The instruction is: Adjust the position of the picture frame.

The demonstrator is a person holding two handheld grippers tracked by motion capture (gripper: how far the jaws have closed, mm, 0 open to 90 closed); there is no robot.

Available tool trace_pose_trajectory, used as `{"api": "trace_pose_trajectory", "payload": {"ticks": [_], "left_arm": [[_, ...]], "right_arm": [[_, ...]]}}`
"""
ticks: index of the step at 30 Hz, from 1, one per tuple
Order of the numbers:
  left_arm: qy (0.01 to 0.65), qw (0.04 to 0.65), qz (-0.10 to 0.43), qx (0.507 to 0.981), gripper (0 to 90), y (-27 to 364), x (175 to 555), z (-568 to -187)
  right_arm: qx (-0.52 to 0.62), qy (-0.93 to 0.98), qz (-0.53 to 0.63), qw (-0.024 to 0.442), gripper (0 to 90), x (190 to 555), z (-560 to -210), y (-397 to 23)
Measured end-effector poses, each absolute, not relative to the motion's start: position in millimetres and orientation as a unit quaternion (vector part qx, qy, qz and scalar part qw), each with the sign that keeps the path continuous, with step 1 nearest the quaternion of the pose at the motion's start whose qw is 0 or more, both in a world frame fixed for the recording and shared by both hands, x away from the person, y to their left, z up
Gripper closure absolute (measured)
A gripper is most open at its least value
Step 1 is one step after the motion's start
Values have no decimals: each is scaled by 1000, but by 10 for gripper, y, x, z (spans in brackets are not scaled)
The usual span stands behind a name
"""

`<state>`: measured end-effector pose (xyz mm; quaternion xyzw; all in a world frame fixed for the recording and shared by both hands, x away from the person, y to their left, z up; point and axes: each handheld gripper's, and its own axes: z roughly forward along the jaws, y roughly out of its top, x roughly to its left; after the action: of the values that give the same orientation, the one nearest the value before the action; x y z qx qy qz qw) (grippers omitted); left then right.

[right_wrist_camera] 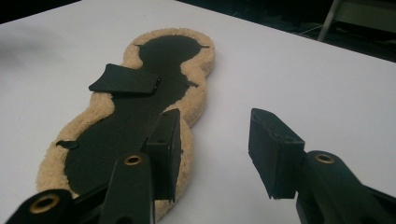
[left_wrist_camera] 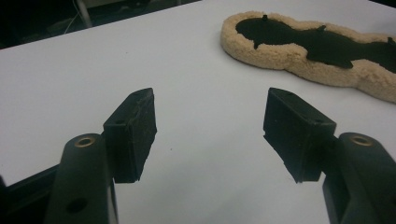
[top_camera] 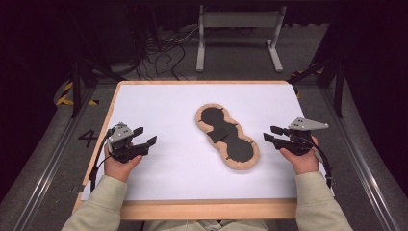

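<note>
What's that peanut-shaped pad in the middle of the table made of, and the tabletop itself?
The pad looks like tan fleece or sheepskin: its rim is curly and fuzzy. Its black centre is matte and flat, perhaps felt or rubber, with one flap lifted. The table has a smooth white matte top, likely laminate, with a pale wooden edge.

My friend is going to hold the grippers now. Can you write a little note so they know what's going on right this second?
Left gripper: fingers open, nothing between them, over bare table at the left.
Right gripper: fingers open, nothing held, just to the right of the pad.
The tan fleecy peanut-shaped pad with a black centre lies flat, diagonally, in the middle of the white table. A small black flap on its black face is lifted a bit at one edge.
Done: nothing visibly; the pad is not gripped or touched.
Left: probably reach in and take hold of the pad, the right gripper being closest.
</note>
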<state>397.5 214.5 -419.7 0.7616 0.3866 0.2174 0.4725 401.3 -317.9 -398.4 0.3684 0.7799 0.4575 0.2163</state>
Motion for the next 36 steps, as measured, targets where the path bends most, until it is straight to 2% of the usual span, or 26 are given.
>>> {"api": "trace_pose_trajectory", "payload": {"ticks": [6,13,16,25,28,36], "left_arm": [[403,466,217,757,342,2153,3980,-4193],[397,468,218,759,332,2144,3957,-4182],[399,467,213,760,332,2104,3975,-4206],[397,461,218,763,333,2071,3974,-4232],[398,461,216,764,332,2060,3989,-4243],[384,453,223,773,330,2007,3976,-4260]], "right_arm": [[367,790,449,199,571,4029,-3948,-3153],[360,803,430,199,598,4048,-3872,-3037],[356,802,446,176,606,4096,-3817,-2963],[359,809,438,161,625,4271,-3661,-2769],[362,811,438,140,628,4352,-3645,-2712],[353,827,416,137,755,4504,-3639,-2469]]}}
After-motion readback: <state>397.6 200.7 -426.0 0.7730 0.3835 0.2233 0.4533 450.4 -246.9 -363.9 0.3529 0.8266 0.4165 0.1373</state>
